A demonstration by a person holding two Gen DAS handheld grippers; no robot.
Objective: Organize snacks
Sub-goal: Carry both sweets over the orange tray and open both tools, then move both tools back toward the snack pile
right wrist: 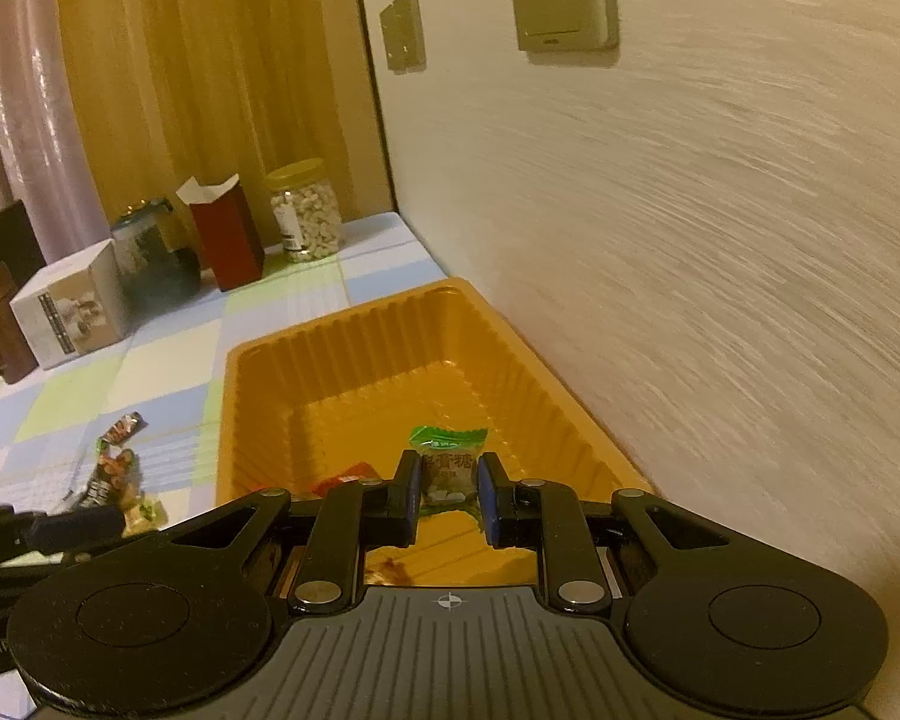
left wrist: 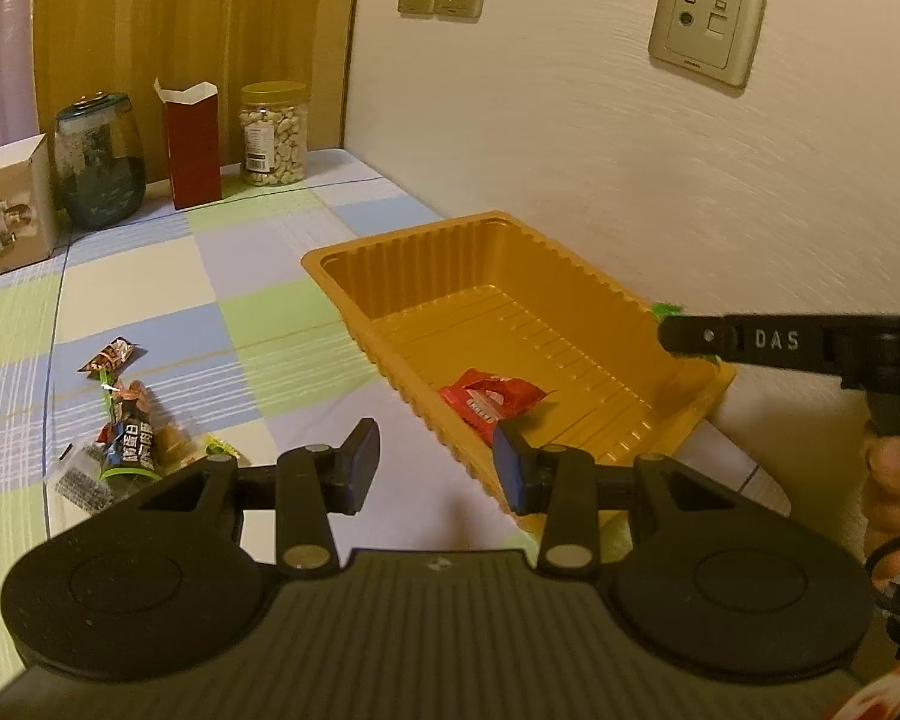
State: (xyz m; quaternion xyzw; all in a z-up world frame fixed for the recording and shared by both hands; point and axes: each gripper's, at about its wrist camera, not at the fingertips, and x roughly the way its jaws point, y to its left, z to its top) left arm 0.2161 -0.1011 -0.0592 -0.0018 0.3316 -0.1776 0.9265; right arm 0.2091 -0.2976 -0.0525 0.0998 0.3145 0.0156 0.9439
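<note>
Clamped between the right gripper's blue pads is a small green-and-white candy packet, held over the near end of the orange plastic tray. That tray lies along the wall edge of the table, on a checked cloth, and a red snack packet lies on its floor near the front. Left gripper hovers above the tray's near rim with its jaws apart and nothing between them. A heap of loose snack packets lies on the cloth toward the table's left side. At the far edge stand a peanut jar, a red carton, a dark glass jar and a white box.
</note>
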